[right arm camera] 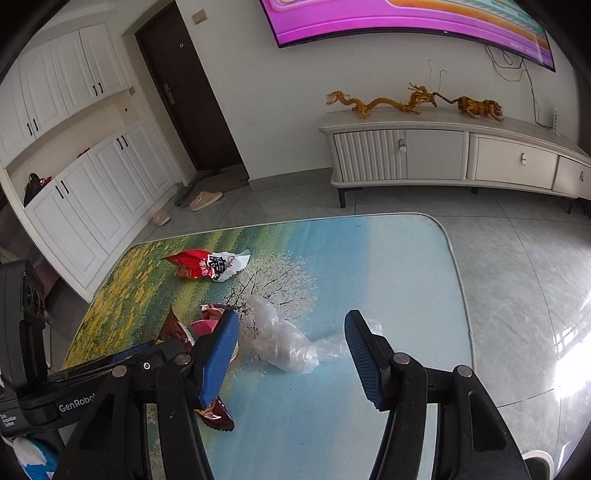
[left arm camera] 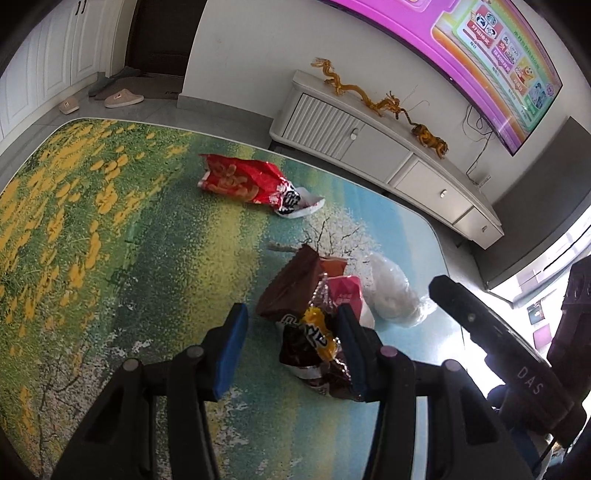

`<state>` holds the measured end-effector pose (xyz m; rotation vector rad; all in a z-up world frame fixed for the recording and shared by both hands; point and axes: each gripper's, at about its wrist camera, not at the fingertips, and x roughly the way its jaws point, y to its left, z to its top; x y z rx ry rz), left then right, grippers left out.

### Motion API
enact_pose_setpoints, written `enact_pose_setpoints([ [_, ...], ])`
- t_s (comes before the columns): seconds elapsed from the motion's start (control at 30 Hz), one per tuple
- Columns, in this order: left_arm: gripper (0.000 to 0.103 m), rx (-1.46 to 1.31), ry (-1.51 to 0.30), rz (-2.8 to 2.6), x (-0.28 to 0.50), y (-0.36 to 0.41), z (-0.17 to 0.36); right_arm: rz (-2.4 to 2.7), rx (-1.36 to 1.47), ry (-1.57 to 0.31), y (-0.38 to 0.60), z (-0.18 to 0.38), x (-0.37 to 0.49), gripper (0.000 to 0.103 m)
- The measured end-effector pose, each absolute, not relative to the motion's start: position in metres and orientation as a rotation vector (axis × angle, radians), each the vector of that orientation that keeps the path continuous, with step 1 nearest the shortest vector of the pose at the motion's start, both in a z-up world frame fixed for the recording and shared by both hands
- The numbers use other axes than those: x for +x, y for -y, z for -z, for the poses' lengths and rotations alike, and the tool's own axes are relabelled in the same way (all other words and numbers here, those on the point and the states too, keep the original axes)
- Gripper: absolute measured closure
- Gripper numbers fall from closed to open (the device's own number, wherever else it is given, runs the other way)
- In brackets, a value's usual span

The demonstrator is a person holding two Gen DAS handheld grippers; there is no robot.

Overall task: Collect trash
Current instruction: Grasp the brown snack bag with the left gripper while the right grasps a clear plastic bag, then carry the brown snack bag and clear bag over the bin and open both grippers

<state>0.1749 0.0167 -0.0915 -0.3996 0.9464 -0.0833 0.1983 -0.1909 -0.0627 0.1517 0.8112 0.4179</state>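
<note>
A pile of snack wrappers lies on the printed rug (left arm camera: 110, 229): a brown bag (left arm camera: 291, 284), a pink one (left arm camera: 345, 291) and a dark brown and yellow wrapper (left arm camera: 310, 343). My left gripper (left arm camera: 291, 347) is open just above the pile, with the dark wrapper between its blue pads. A crumpled clear plastic bag (left arm camera: 391, 291) lies to the right of the pile; it also shows in the right wrist view (right arm camera: 284, 339). My right gripper (right arm camera: 291, 354) is open and empty, hovering over that plastic bag. A red snack bag (left arm camera: 243, 179) lies farther off on the rug, also in the right wrist view (right arm camera: 203, 265).
A white TV cabinet (right arm camera: 461, 155) with gold dragon figures stands along the far wall under a wall TV (right arm camera: 406, 18). White cupboards (right arm camera: 74, 184), a dark door and slippers (right arm camera: 205, 199) are at the left. Grey tile floor (right arm camera: 517, 277) surrounds the rug.
</note>
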Motion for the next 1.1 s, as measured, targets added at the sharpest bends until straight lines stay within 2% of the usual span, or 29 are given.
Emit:
enact_pose_setpoints([
  [0.23,0.063,-0.387,-0.946,0.078,0.178,-0.019,0.101,-0.444,0.099,-0.881,0.177,0.091,0.213,0.048],
  [0.33,0.067,-0.376,-0.942,0.075,0.176,-0.018,0.102,-0.444,0.102,-0.895,0.179,0.095,0.212,0.057],
  [0.4,0.071,-0.369,-0.939,0.082,0.174,-0.017,0.102,-0.451,0.104,-0.902,0.181,0.097,0.209,0.070],
  [0.47,0.074,-0.361,-0.927,0.087,0.169,-0.015,0.101,-0.452,0.111,-0.904,0.183,0.098,0.204,0.073],
  [0.73,0.078,-0.372,-0.890,0.087,0.143,-0.019,0.087,-0.441,0.178,-0.901,0.194,0.090,0.173,0.075],
  [1.1,0.078,-0.410,-0.795,0.131,0.102,-0.025,0.034,-0.404,0.248,-0.825,0.203,0.049,0.110,0.075],
])
